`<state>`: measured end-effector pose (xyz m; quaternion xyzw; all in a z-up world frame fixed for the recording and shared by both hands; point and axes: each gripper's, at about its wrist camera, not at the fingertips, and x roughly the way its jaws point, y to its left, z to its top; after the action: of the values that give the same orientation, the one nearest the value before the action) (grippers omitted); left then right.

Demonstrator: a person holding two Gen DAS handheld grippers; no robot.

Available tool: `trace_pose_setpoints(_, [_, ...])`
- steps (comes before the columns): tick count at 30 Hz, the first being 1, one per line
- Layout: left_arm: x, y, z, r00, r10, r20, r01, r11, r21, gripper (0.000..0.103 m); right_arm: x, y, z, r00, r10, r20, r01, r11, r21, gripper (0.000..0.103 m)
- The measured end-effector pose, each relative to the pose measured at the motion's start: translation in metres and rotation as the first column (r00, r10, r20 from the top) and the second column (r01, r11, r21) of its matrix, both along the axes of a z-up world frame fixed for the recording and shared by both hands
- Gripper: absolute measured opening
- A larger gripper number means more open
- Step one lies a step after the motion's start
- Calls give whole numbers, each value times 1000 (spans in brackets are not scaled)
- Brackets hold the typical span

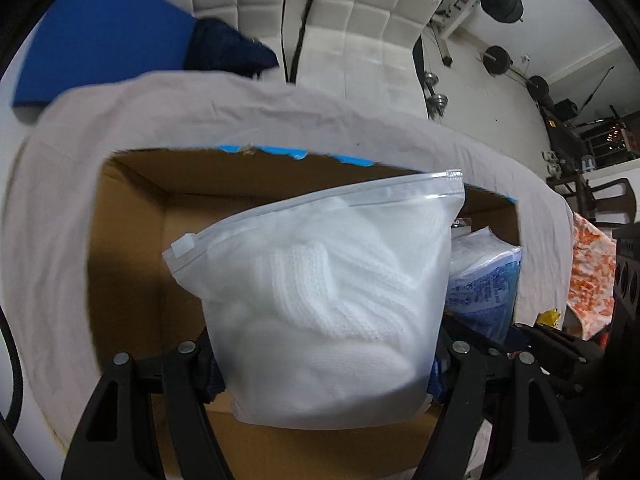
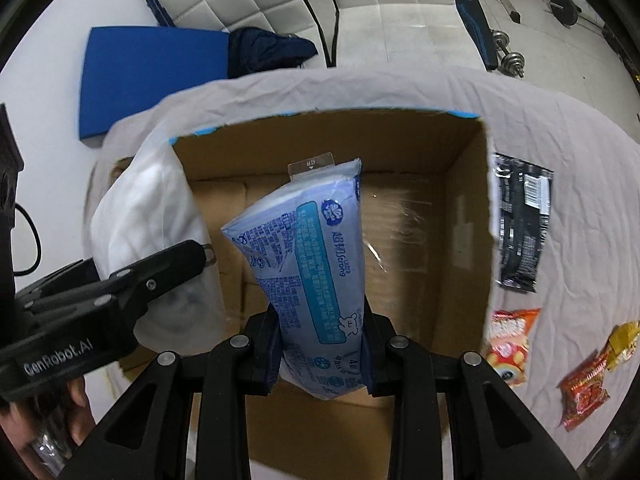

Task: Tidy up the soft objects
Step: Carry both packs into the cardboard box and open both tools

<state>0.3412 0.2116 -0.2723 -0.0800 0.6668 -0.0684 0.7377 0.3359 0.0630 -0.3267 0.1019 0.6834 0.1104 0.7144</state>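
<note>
Over the open cardboard box (image 2: 460,200), the right tool (image 2: 324,354) is clamped on the lower end of a blue tissue pack (image 2: 308,248), which stands upright between its fingers above the box floor; the pack's bottom edge is hidden behind the fingers. The left tool (image 1: 328,364) is clamped on a frosted zip bag (image 1: 320,300) holding white knitwear, held over the left side of the box. The bag blocks most of the box interior in the left wrist view, and only a sliver of the tissue pack shows beside it. On the cloth-covered worktop (image 2: 580,128) right of the box lie a black packet (image 2: 520,224) and red snack packets (image 2: 508,344), their print too blurred to read. A blue mat (image 2: 148,76) lies on the floor beyond.
</note>
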Motion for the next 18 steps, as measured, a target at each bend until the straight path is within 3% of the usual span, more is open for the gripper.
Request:
trace_pose_setpoints(9, [23,9,-52,993,-37,-109,27,996,-88,72,20,1,-37,1000,-14,-22,13,997,-71,35])
trace_pose_setpoints(18, [27,-7,-79,981,-99,-165,90,994,-66,74,16,4,-49,1000,0,-19,-3,993,-117,39])
